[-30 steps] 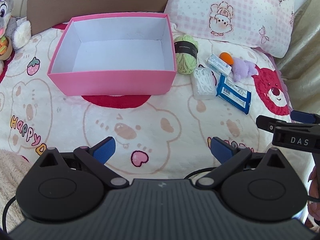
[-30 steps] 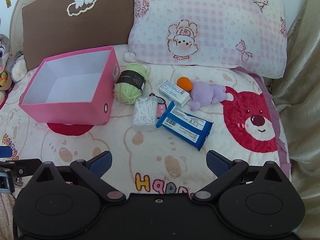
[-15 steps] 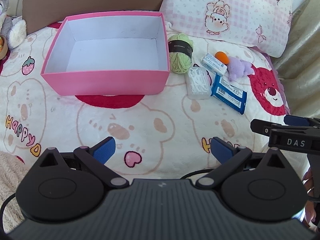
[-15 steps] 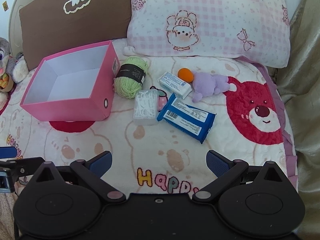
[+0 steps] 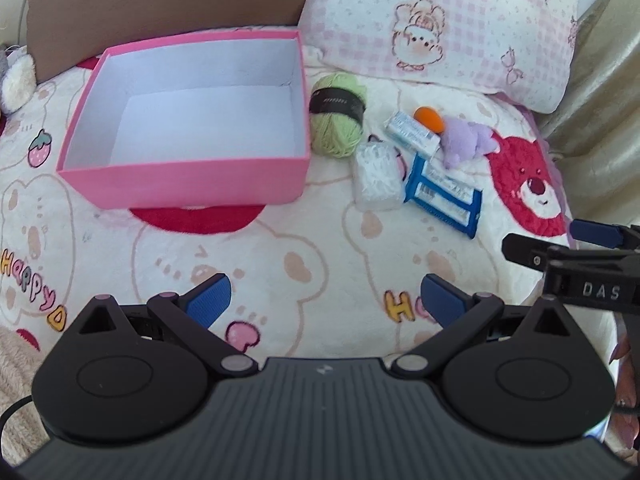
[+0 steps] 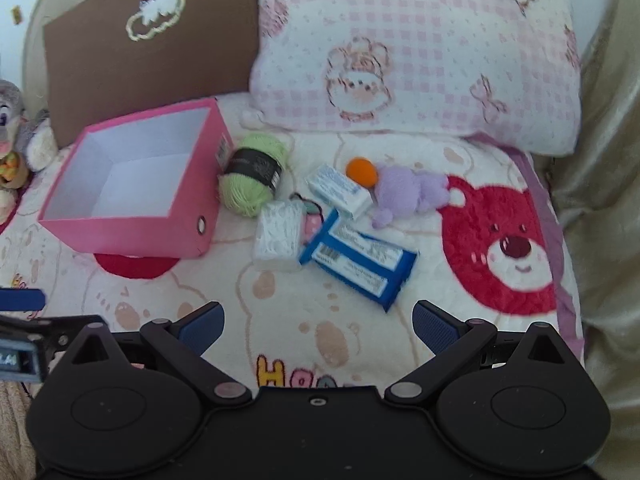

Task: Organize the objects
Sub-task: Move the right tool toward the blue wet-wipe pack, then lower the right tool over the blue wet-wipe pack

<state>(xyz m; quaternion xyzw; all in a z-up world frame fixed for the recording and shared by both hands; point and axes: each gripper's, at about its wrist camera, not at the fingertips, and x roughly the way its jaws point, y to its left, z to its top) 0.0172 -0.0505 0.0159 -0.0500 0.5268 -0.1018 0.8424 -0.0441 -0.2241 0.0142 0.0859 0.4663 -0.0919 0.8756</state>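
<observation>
Both hand-held grippers released above the bed

Only in the right wrist view do we see the pink box's [image 6: 132,216] side label; both views show green yarn [image 5: 338,116] beside it.

A pink box [image 5: 188,178] with a white inside sits open and empty on the bed. Just beside its right wall lies a ball of light green yarn [image 5: 337,116] with a dark paper band. Near the yarn rests a clear packet of white swabs [image 5: 376,178], touching a blue wipes pack [image 5: 442,196] that lies flat. Behind them a small white-and-blue carton [image 5: 410,132] lies next to an orange ball [image 5: 429,118] and a limp purple plush toy [image 5: 466,142].
</observation>
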